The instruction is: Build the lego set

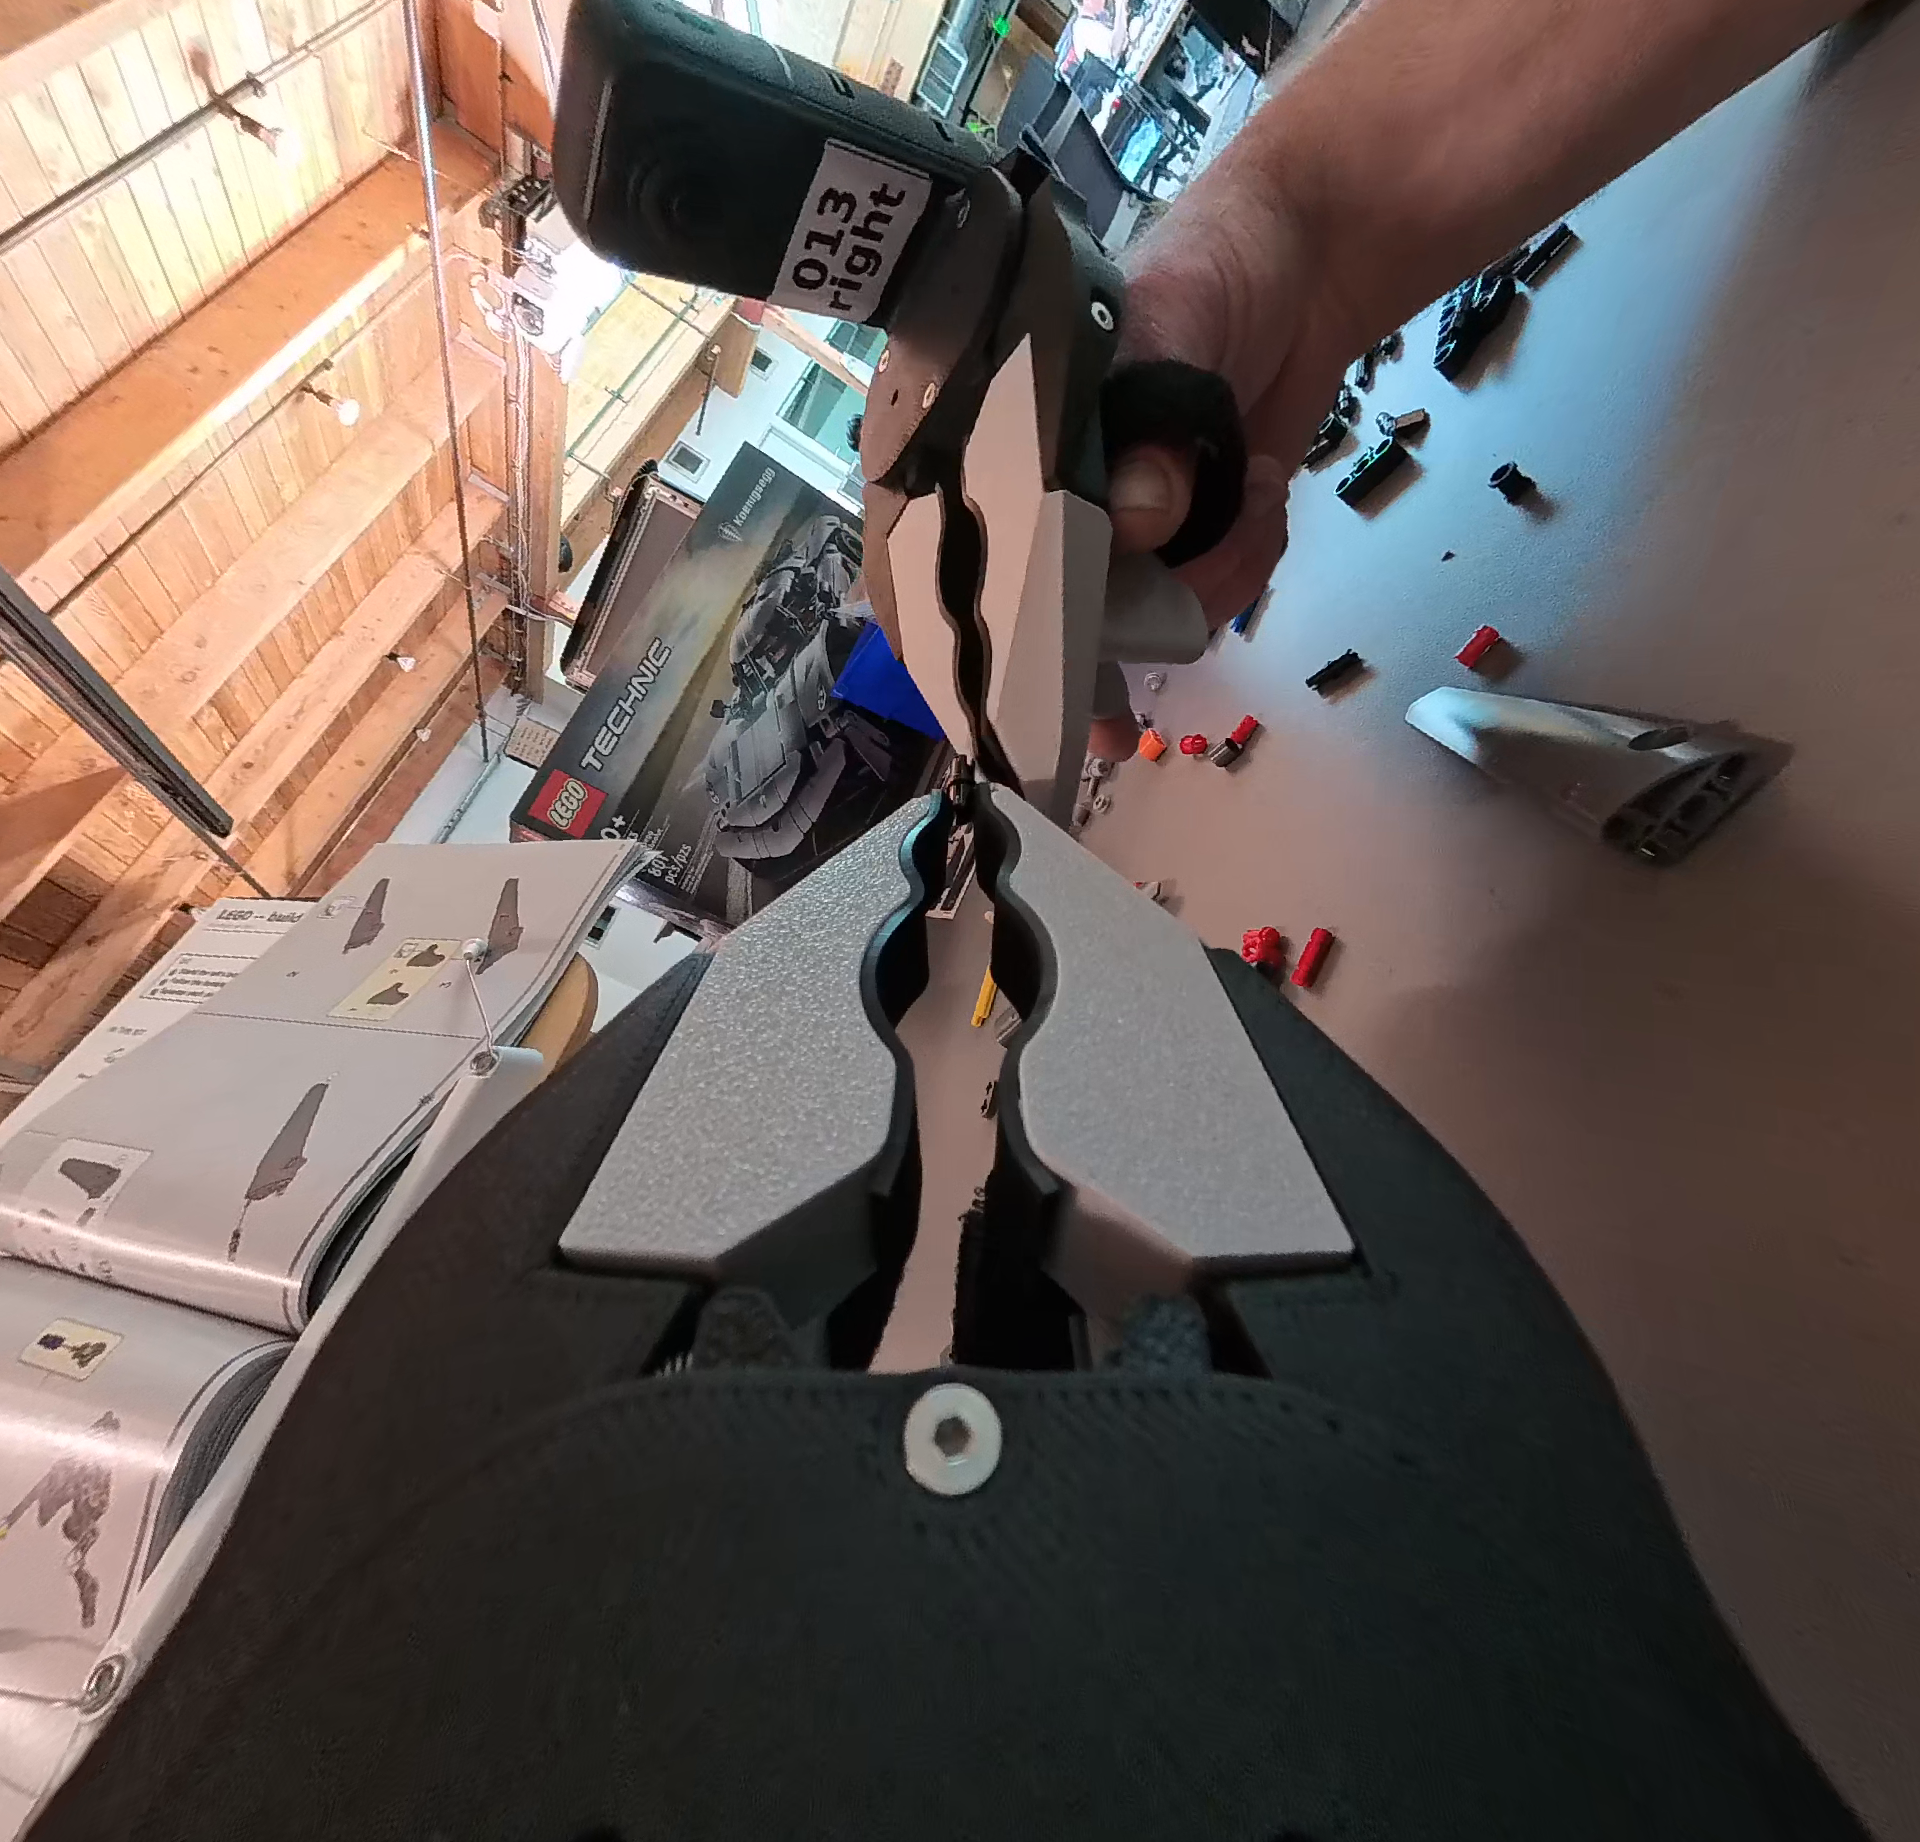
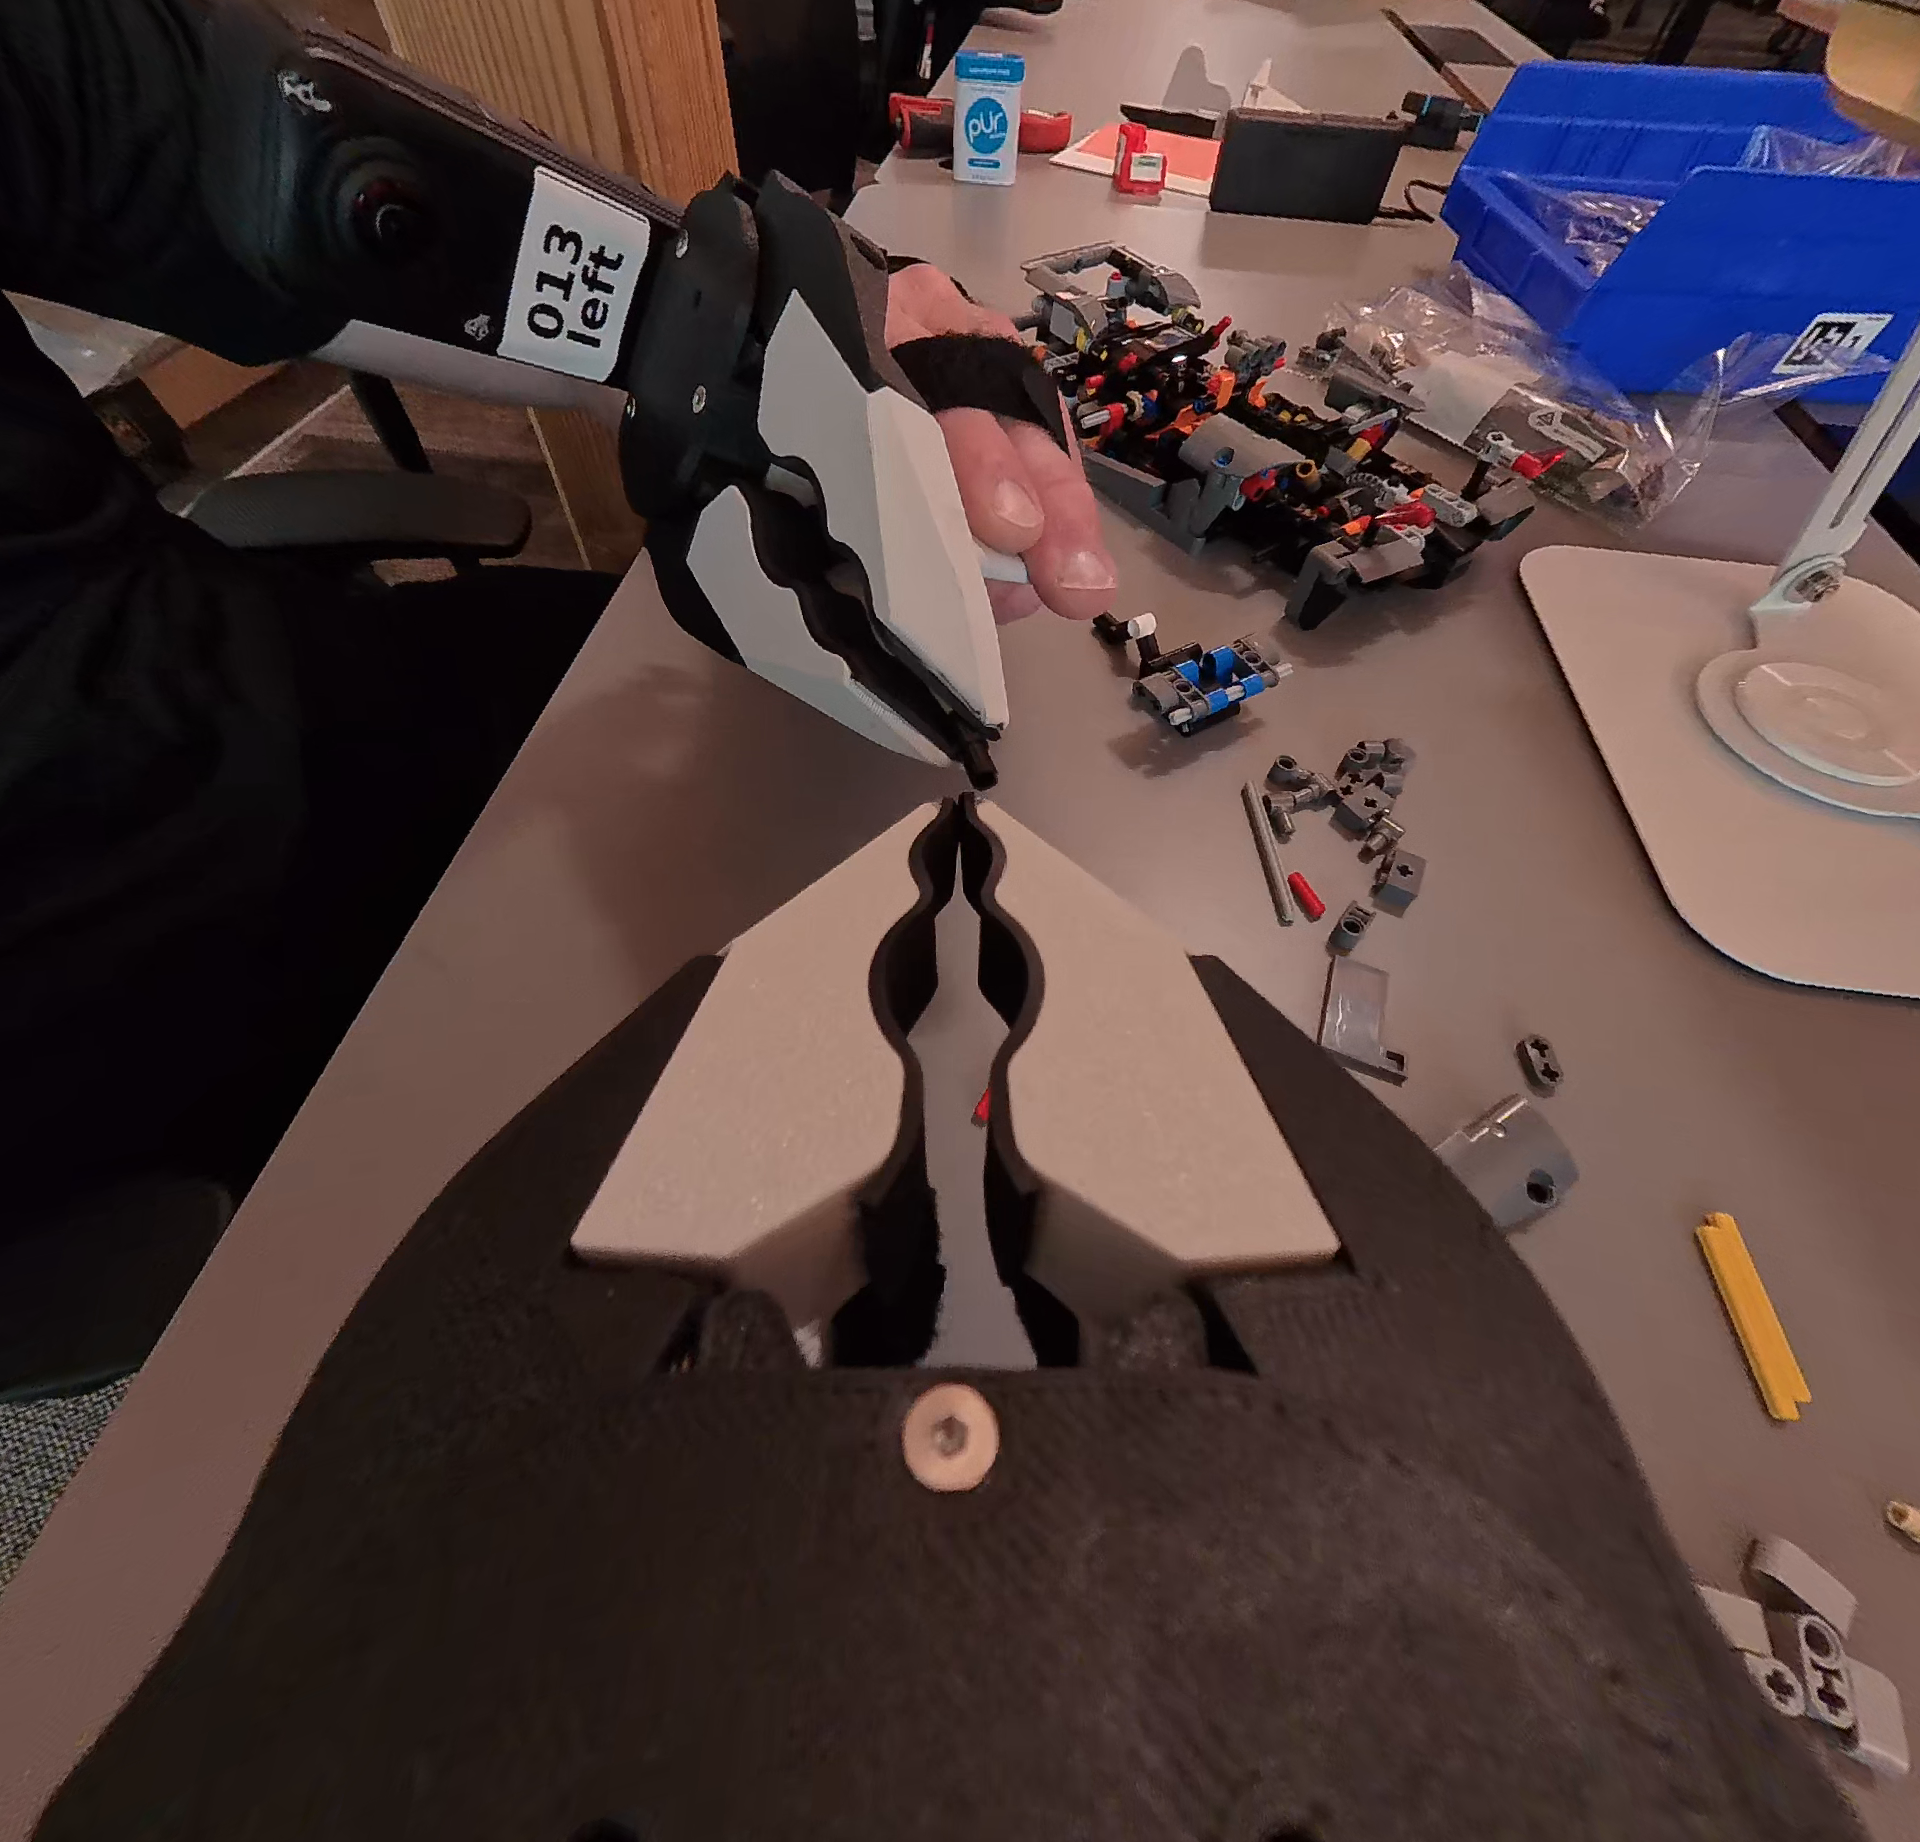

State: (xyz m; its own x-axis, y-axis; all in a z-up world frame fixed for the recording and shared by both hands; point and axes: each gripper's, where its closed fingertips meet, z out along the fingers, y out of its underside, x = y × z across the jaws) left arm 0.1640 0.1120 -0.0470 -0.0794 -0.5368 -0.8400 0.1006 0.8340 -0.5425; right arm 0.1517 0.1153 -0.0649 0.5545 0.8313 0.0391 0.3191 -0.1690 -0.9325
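The two grippers met tip to tip above the grey counter (image 2: 727,909). The left gripper (image 2: 971,753) was clenched on a small black pin (image 2: 980,766), which stuck out past its fingertips. The right gripper (image 2: 958,805) had its fingers drawn together at the tips, just beside that pin; whether they pinched anything of their own could not be told. In the left wrist view the same meeting showed, with the left gripper (image 1: 961,805) low in the picture and the right gripper (image 1: 977,753) coming down from above, held by a hand (image 1: 1226,358).

Farther back on the counter sat the half-built car (image 2: 1278,442), dark grey with orange, red and blue bits. Nearer lay a small blue and grey block (image 2: 1210,686), a cluster of loose grey pieces (image 2: 1340,805) and a yellow rod (image 2: 1751,1314). An open instruction booklet (image 1: 312,1065) stood at the left, beside the set's box (image 1: 717,712).
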